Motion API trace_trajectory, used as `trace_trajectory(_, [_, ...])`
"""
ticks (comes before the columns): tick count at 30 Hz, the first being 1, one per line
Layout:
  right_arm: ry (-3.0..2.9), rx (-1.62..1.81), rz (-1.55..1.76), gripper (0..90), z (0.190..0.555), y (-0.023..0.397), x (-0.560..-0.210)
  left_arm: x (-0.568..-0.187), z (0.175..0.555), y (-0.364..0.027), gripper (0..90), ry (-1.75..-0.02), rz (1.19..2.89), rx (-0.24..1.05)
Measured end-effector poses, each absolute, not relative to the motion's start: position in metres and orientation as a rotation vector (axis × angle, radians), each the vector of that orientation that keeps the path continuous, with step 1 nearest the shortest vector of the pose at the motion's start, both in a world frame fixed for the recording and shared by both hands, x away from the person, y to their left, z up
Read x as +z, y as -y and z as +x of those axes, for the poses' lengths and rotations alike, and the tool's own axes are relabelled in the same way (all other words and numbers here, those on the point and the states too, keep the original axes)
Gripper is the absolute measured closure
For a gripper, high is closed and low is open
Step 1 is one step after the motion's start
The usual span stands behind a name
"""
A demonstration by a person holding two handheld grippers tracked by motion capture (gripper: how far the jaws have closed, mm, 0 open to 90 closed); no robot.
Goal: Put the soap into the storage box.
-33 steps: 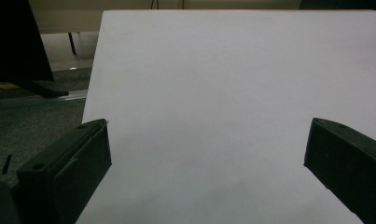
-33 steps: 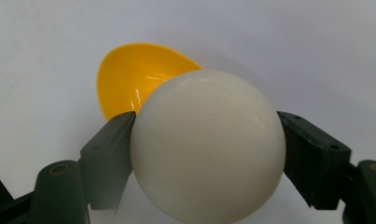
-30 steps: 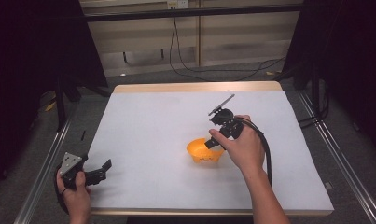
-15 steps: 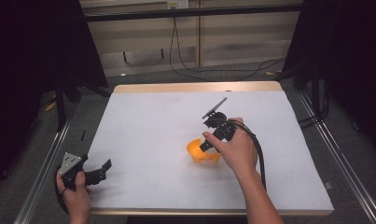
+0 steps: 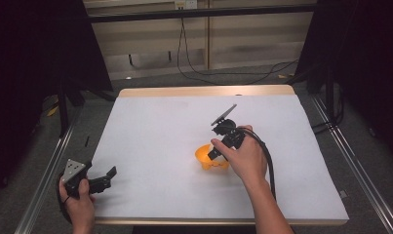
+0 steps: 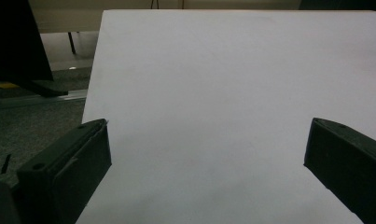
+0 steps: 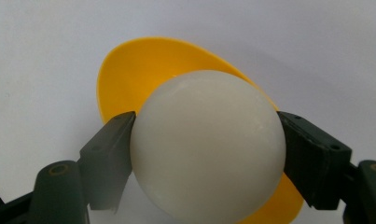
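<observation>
In the high view, a white table (image 5: 150,126) stands in front of the person. The right hand (image 5: 245,158) holds the right gripper (image 5: 214,155) near the middle of the table. This gripper points down and toward the left, into an orange bowl (image 5: 204,157) that stands on the table. The hand covers the right part of the bowl. A black cable (image 5: 267,161) goes from the gripper over the wrist. The left hand (image 5: 77,200) holds the left gripper (image 5: 108,174) at the near left corner of the table, well apart from the bowl. A grey three-cornered plate (image 5: 73,170) sits on top of it.

In the left gripper view, the two black jaws stand wide apart, one at each side of the picture. Between them there is only the white table surface (image 6: 213,102), and nothing is held. Past the table's left edge lies a grey floor (image 6: 36,121).

In the right gripper view, the right gripper (image 7: 206,149) grips a white ball (image 7: 206,149). The jaws press on its left side and its right side. The ball is above the yellow-orange bowl (image 7: 139,70), whose rim shows behind and below the ball. I cannot tell if the ball touches the bowl.
</observation>
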State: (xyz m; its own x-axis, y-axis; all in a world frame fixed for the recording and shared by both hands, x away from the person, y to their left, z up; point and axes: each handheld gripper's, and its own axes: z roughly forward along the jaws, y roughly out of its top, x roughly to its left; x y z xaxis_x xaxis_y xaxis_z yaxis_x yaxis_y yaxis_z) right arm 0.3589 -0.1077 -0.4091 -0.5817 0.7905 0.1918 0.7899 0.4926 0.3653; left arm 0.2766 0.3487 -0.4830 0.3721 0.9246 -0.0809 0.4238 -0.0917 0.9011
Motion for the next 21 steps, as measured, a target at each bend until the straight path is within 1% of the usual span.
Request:
trace_trajectory(13, [-2.728,0.668,1.452,23.9,0.3583,0.1045,-0.4116,-0.483,0.2764,-0.3485,0.4,-1.212,1.686,0.666])
trace_trajectory(21, [-2.745,0.676,1.458,23.5,0.3579,0.1044,-0.4188,-0.483,0.2765,-0.3487,0.4,-1.212,1.685,0.665])
